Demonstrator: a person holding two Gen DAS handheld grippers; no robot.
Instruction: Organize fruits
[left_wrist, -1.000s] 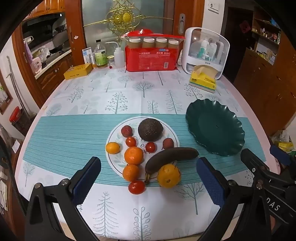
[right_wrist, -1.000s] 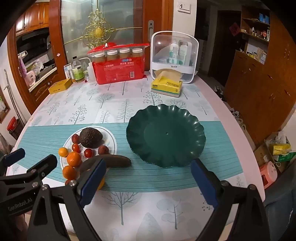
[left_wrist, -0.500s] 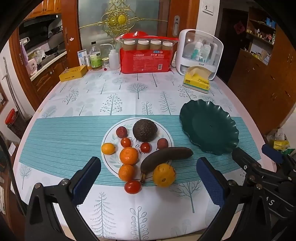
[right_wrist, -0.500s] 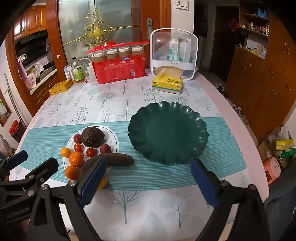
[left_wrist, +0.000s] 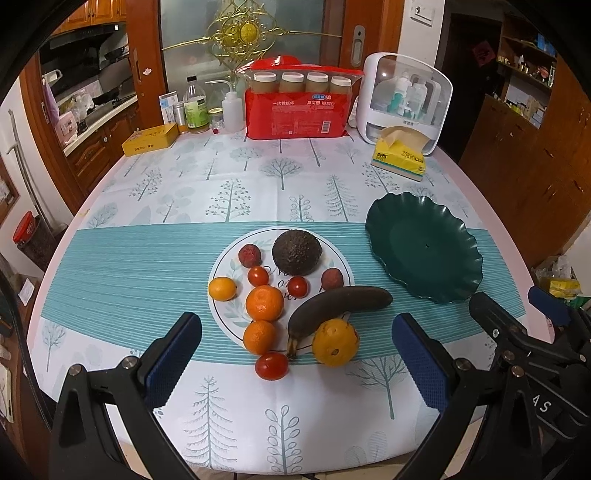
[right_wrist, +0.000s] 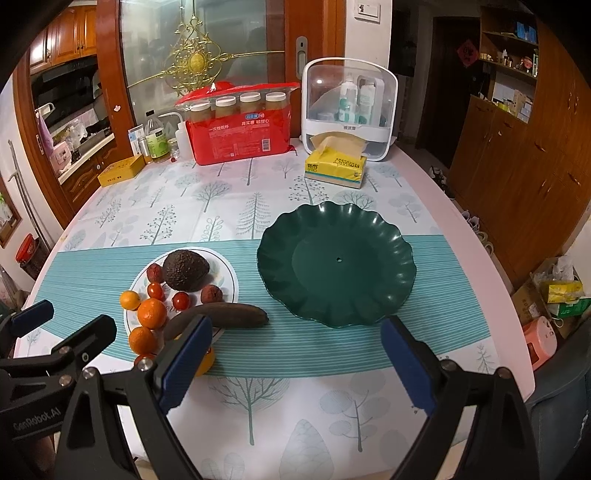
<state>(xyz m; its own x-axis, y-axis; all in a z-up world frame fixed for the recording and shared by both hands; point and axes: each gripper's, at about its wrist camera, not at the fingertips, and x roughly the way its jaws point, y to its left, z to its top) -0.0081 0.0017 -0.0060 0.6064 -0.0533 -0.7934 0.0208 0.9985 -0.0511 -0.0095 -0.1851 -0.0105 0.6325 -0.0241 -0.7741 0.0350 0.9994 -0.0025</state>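
Table (left_wrist: 236, 435) (tree-print cloth) carries white plate (left_wrist: 221, 310), green dish (left_wrist: 424, 251).

left wrist: above near table edge, facing fruit | right wrist: same, rightward | shared: green plate (left_wrist: 424, 247)

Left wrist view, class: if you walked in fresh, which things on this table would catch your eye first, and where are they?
The white plate at the table's centre, crowded with bright fruit: oranges, cherry tomatoes, a dark avocado and a blackened banana hanging over its right rim. Right of it sits the empty dark green scalloped dish. At the back stands a red pack of paper cups.
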